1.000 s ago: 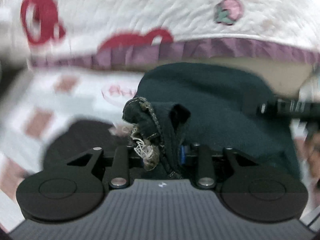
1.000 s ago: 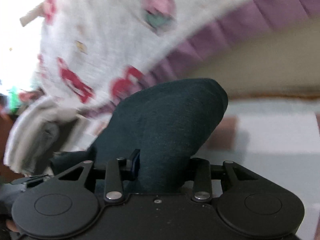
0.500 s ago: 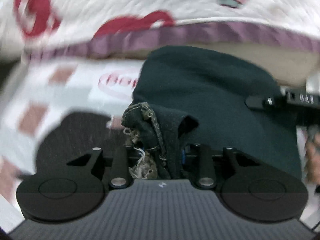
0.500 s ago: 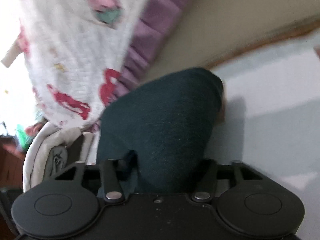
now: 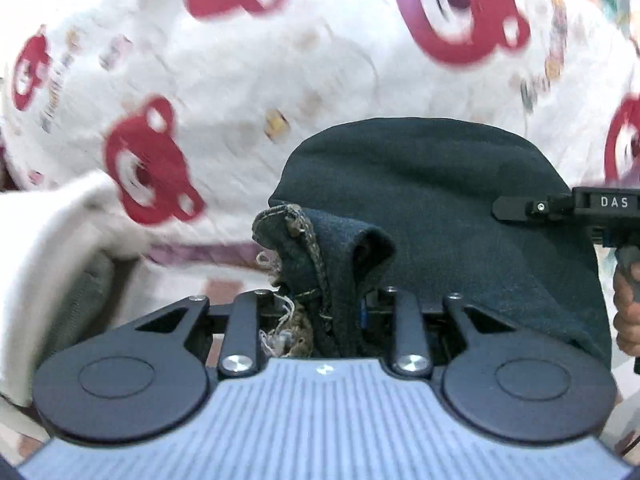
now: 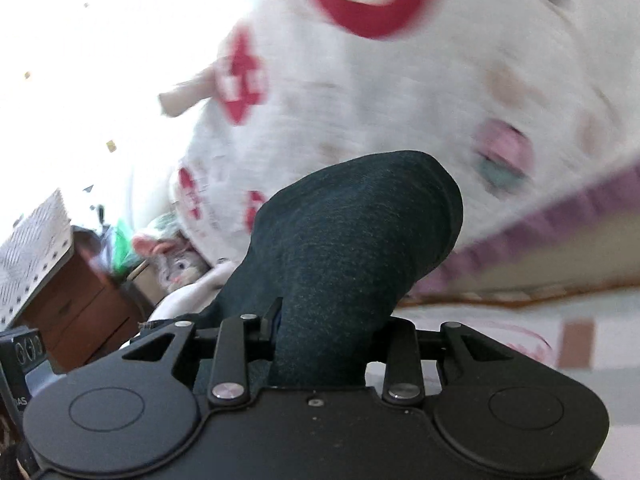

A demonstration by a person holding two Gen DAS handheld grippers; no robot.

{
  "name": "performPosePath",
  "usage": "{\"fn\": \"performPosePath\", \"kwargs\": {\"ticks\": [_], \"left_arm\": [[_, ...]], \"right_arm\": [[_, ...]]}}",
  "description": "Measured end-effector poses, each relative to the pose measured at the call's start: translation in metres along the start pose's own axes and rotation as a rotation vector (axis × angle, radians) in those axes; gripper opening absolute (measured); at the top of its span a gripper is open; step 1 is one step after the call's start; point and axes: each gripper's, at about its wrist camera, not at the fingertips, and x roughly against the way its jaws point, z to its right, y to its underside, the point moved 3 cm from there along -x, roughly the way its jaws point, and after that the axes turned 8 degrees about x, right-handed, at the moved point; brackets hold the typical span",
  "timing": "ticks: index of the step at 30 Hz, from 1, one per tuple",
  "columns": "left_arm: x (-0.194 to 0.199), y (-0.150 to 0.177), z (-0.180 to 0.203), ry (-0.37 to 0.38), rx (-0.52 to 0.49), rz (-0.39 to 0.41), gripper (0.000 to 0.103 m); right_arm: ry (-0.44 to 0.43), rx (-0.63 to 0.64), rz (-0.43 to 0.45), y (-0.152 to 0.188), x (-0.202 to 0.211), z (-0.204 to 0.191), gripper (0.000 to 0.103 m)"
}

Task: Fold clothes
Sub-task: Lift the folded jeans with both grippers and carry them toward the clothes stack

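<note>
A dark blue-green garment hangs stretched between my two grippers. In the left wrist view, my left gripper is shut on its bunched edge, where a stitched hem and frayed threads stick out between the jaws. The right gripper's black finger reaches into that view from the right, against the cloth, with a person's hand below it. In the right wrist view, my right gripper has a thick roll of the garment filling its jaws, which are closing on it. The fingertips are hidden under cloth.
A white quilt with red bear prints and a purple frill fills the background, blurred. Pale folded cloth lies at the left. A brown drawer cabinet and a plush toy stand left in the right wrist view.
Both grippers have risen with the garment still held. The patterned floor mat has dropped low in the views and the quilt now fills them. The right view has rolled back level.
</note>
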Motion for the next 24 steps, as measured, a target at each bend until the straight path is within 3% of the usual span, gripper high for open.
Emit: {"fn": "performPosePath", "kwargs": {"ticks": [7, 11, 13, 18, 24], "left_arm": [[0.079, -0.077, -0.073, -0.001, 0.093, 0.159, 0.026], [0.11, -0.116, -0.115, -0.022, 0.127, 0.247, 0.026], [0.121, -0.128, -0.138, -0.047, 0.145, 0.263, 0.026], [0.134, -0.141, -0.196, -0.126, 0.143, 0.262, 0.026], [0.122, -0.139, -0.276, -0.234, 0.155, 0.216, 0.027]], "right_arm": [[-0.02, 0.222, -0.075, -0.106, -0.031, -0.141, 0.037], [-0.057, 0.275, -0.124, -0.15, -0.059, -0.198, 0.037], [-0.069, 0.301, -0.103, -0.16, -0.072, -0.223, 0.037], [-0.144, 0.303, -0.051, -0.147, -0.117, -0.26, 0.037], [-0.25, 0.204, -0.087, -0.109, -0.201, -0.268, 0.037]]}}
